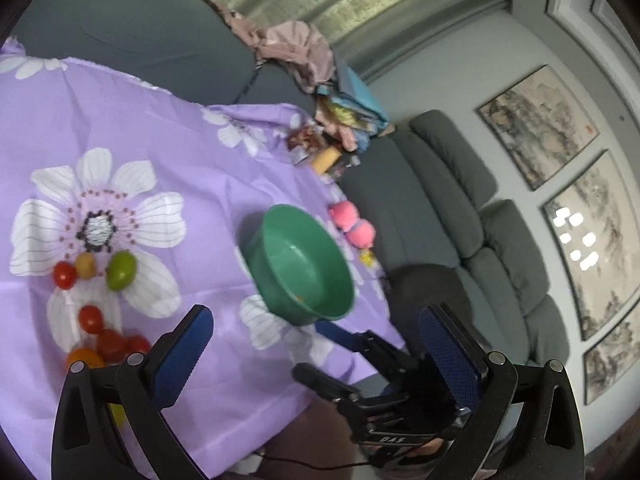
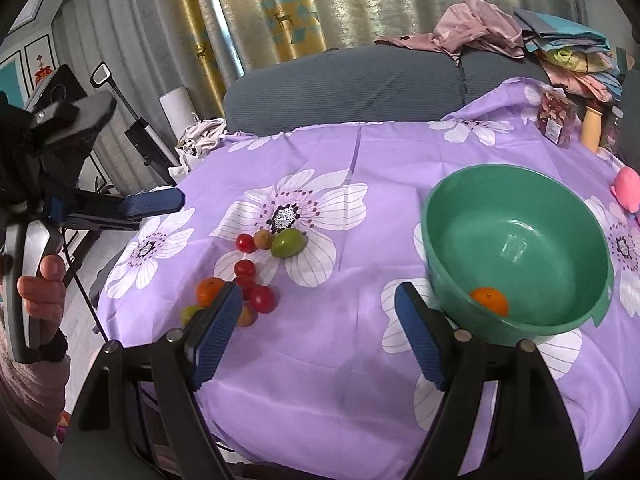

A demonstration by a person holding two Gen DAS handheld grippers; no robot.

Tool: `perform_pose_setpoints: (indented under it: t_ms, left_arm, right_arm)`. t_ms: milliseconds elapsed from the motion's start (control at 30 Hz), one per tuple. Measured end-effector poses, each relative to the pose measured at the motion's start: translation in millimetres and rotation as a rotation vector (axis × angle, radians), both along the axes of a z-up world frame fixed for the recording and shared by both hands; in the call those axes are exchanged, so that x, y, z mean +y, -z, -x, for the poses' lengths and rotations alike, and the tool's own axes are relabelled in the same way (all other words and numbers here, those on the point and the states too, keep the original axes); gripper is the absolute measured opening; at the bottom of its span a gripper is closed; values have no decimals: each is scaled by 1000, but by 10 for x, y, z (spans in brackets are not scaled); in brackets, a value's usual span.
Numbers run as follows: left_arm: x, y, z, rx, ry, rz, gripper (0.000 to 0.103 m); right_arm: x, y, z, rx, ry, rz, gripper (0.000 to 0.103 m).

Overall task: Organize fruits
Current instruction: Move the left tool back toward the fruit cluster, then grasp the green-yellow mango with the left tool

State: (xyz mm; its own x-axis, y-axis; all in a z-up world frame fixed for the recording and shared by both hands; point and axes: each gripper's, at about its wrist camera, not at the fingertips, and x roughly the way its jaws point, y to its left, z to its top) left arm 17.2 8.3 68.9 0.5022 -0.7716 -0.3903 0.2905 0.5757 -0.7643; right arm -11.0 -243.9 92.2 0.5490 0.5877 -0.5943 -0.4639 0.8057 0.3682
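Observation:
A green bowl (image 2: 520,256) stands on the purple flowered cloth and holds one orange (image 2: 489,301). It also shows in the left wrist view (image 1: 300,266). Loose fruit lies left of it: a green fruit (image 2: 287,242), red tomatoes (image 2: 262,299), an orange (image 2: 209,290). In the left wrist view the green fruit (image 1: 121,270) and tomatoes (image 1: 91,319) lie at the left. My right gripper (image 2: 320,340) is open and empty, hovering over the cloth between the fruit and the bowl. My left gripper (image 1: 316,344) is open and empty above the table's near edge.
A pink plush toy (image 1: 352,224), a snack bag (image 2: 556,118) and a yellow bottle (image 2: 592,130) sit at the table's far side. A grey sofa (image 2: 360,88) with piled clothes (image 2: 520,36) stands behind. The table edge drops off at the left.

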Motion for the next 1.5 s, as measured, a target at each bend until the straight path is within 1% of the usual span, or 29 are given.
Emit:
perform_pose_setpoints:
  t_ms: [100, 167, 200, 233, 267, 300, 367, 400, 433, 467, 500, 533, 567, 600, 667, 700, 733, 800, 833, 900, 1033, 1133, 1300, 1400, 1500]
  left_arm:
    - [21, -35, 50, -48, 6, 51, 102]
    - [87, -110, 112, -93, -10, 106, 102]
    - [137, -170, 173, -134, -25, 134, 102]
    - [208, -268, 274, -208, -54, 164, 102]
    - [254, -334, 354, -266, -83, 175, 102]
    - [306, -417, 471, -346, -127, 167, 102]
    - [344, -488, 643, -454, -179, 118, 102]
    - [358, -476, 697, -478, -186, 98, 102]
    - [370, -429, 701, -467, -168, 96, 102]
    - [377, -368, 655, -430, -141, 97, 102]
    - [377, -298, 587, -364, -116, 80, 102]
    - [365, -230, 517, -305, -112, 45, 102]
    - [359, -157, 458, -246, -121, -16, 102]
    - [364, -72, 416, -203, -144, -73, 102]
    - [359, 76, 366, -144, -156, -158, 102]
    - [359, 125, 352, -127, -156, -208, 102]
    - [357, 181, 340, -112, -164, -285, 102]
    - [351, 285, 339, -88, -160, -391, 102]
    - [355, 336, 342, -76, -155, -430, 102]
    - [353, 438, 336, -43, -130, -468, 102]
    - [333, 589, 409, -10, -78, -531, 102]
    - [306, 674, 441, 15, -35, -535, 102]
    - [201, 800, 436, 51, 47, -551, 102]
    - [187, 853, 419, 78, 63, -565, 102]
    - [200, 891, 386, 100, 75, -560, 101]
  right_arm:
    - [24, -5, 16, -3, -9, 0, 79]
    - [24, -4, 21, -4, -10, -3, 79]
    - [20, -8, 29, -6, -13, -10, 79]
    - [17, -12, 33, -9, -15, -16, 79]
    - [17, -13, 45, -11, -16, -20, 79]
    - [19, -14, 54, -12, -20, -24, 79]
    - [42, 9, 56, -8, -34, -27, 79]
    - [65, 26, 51, -3, -41, -24, 79]
    - [100, 53, 48, 4, -51, -19, 79]
    - [131, 77, 46, 10, -58, -13, 79]
    - [167, 103, 46, 18, -67, -8, 79]
    - [227, 136, 46, 29, -84, -5, 79]
    - [255, 152, 53, 34, -94, -4, 79]
    - [298, 168, 59, 39, -108, 0, 79]
    - [384, 193, 72, 45, -133, 12, 79]
    - [427, 205, 78, 48, -146, 16, 79]
    - [452, 215, 85, 51, -155, 18, 79]
    - [478, 235, 96, 58, -169, 23, 79]
    - [496, 254, 96, 65, -179, 24, 79]
    - [529, 288, 93, 80, -204, 17, 79]
    - [664, 367, 113, 115, -277, -4, 79]
    - [820, 440, 139, 142, -345, -22, 79]
    - [1033, 526, 146, 174, -409, -48, 75]
    - [1121, 593, 136, 200, -432, -57, 72]
    - [1189, 632, 123, 210, -448, -62, 68]
